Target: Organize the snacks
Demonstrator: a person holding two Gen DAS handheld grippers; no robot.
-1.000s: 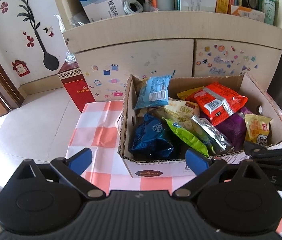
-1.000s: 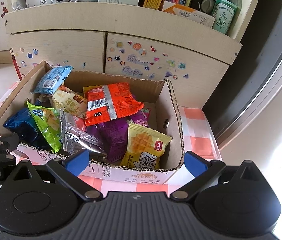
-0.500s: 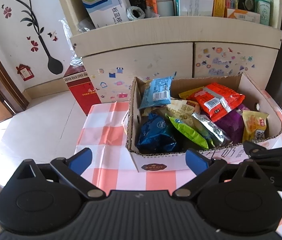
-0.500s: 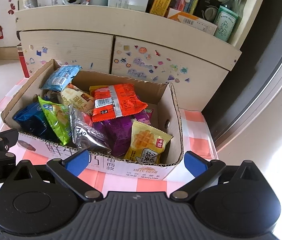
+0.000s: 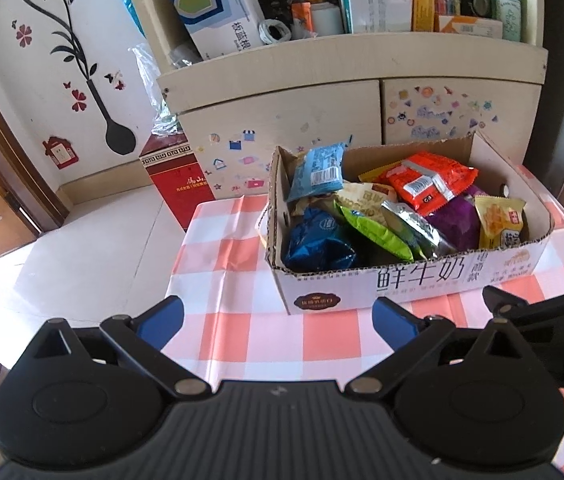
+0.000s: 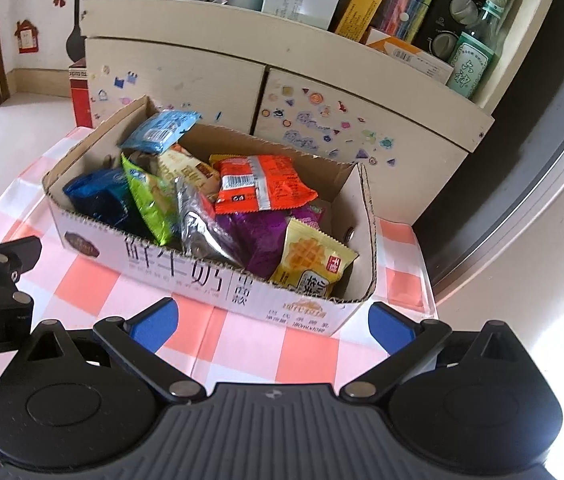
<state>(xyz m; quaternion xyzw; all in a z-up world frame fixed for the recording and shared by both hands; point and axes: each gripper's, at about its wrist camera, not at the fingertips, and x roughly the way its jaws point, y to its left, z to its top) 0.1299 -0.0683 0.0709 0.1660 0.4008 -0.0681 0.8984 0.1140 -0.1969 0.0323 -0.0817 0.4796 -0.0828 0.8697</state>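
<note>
The cardboard snack box [image 5: 409,280] sits straight ahead of my two grippers on the pink-and-white checked tablecloth [image 5: 242,332], its printed front wall facing me. Packets are piled inside it: a dark blue foil bag [image 5: 315,240] at the end nearest my left gripper, a lime green packet [image 5: 375,234] and a silver foil packet [image 5: 417,226] leaning beside it, a light blue packet [image 5: 317,170] propped against the far left corner, an orange-red packet [image 5: 427,182] lying on top in the middle, a purple bag [image 5: 451,226] under it, and a yellow waffle packet [image 6: 311,262] standing at the end nearest my right gripper. My left gripper [image 5: 276,318] hangs short of the box with its blue pads spread wide, holding nothing. My right gripper [image 6: 274,320] is likewise spread and empty, just short of the front wall. Beyond the box stands a sticker-covered cabinet [image 5: 321,116], and a red carton [image 5: 180,184] sits on the floor off to my left.
</note>
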